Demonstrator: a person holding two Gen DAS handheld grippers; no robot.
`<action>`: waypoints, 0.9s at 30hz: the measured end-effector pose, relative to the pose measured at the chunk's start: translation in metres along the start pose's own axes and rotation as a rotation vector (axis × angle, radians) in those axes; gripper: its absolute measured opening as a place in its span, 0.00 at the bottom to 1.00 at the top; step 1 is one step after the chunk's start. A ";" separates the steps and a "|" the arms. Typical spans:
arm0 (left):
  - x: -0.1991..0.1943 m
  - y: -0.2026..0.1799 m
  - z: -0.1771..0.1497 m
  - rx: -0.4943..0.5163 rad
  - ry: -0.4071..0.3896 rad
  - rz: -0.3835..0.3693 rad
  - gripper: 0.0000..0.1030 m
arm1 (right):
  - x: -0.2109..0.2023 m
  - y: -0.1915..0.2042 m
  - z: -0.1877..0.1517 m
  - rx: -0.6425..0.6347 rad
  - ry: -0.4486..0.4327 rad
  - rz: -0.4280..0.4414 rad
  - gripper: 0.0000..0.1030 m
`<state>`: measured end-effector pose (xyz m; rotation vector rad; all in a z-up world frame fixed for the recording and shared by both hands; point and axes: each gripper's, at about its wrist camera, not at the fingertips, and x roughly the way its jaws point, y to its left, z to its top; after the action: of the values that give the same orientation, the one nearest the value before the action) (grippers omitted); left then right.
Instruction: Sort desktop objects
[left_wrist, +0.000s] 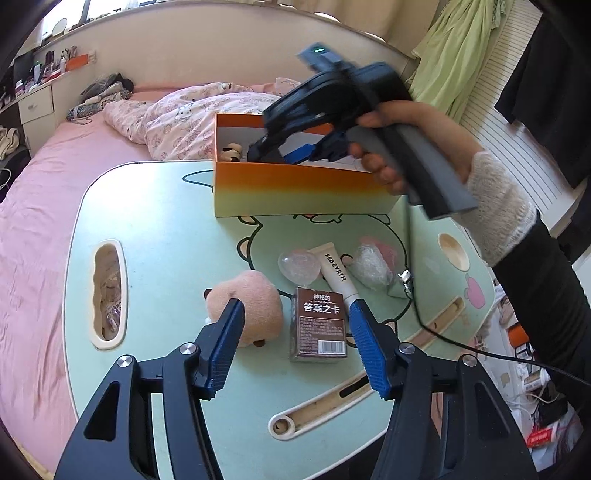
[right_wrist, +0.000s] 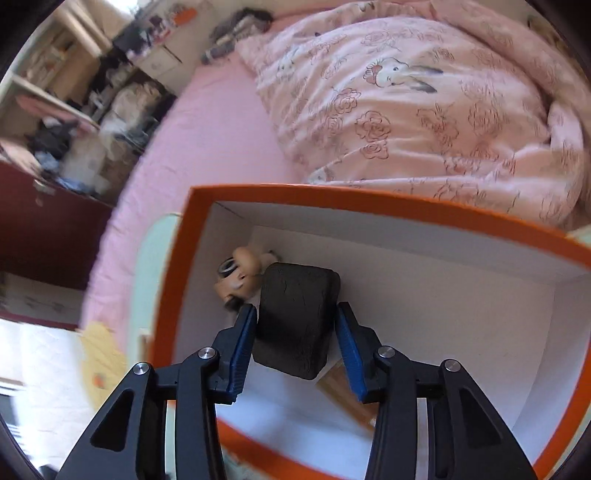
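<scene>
An orange box (left_wrist: 295, 184) stands at the back of the green lap table (left_wrist: 166, 229). My right gripper (right_wrist: 295, 314) reaches into the box (right_wrist: 173, 280) with a black block (right_wrist: 295, 321) between its fingers; the right finger seems slightly off it. A small beige toy (right_wrist: 242, 273) lies in the box behind the block. My left gripper (left_wrist: 295, 310) is open above the table, over a brown card box (left_wrist: 319, 325). A pink plush (left_wrist: 251, 302), a white tube (left_wrist: 338, 273), a clear egg shape (left_wrist: 299, 264) and a bubble-wrapped item (left_wrist: 373, 266) lie nearby.
The table stands on a pink bed (left_wrist: 40, 221) with a rumpled quilt (right_wrist: 406, 99) behind the box. A black cable (left_wrist: 436, 328) crosses the table's right side. Shelves and clutter line the room's left (right_wrist: 74, 110).
</scene>
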<state>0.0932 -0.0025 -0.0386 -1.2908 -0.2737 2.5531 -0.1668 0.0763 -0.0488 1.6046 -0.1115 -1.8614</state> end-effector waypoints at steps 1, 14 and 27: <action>0.000 0.001 0.002 -0.004 0.003 -0.004 0.58 | -0.007 -0.001 -0.003 -0.005 -0.018 0.018 0.41; 0.014 0.005 0.103 -0.013 0.067 -0.033 0.58 | -0.159 -0.003 -0.120 -0.068 -0.357 0.214 0.41; 0.131 -0.006 0.171 -0.142 0.410 -0.024 0.58 | -0.093 -0.067 -0.197 0.011 -0.215 -0.087 0.42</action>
<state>-0.1187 0.0371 -0.0366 -1.8086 -0.3853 2.2131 -0.0148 0.2456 -0.0491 1.4322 -0.1484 -2.1006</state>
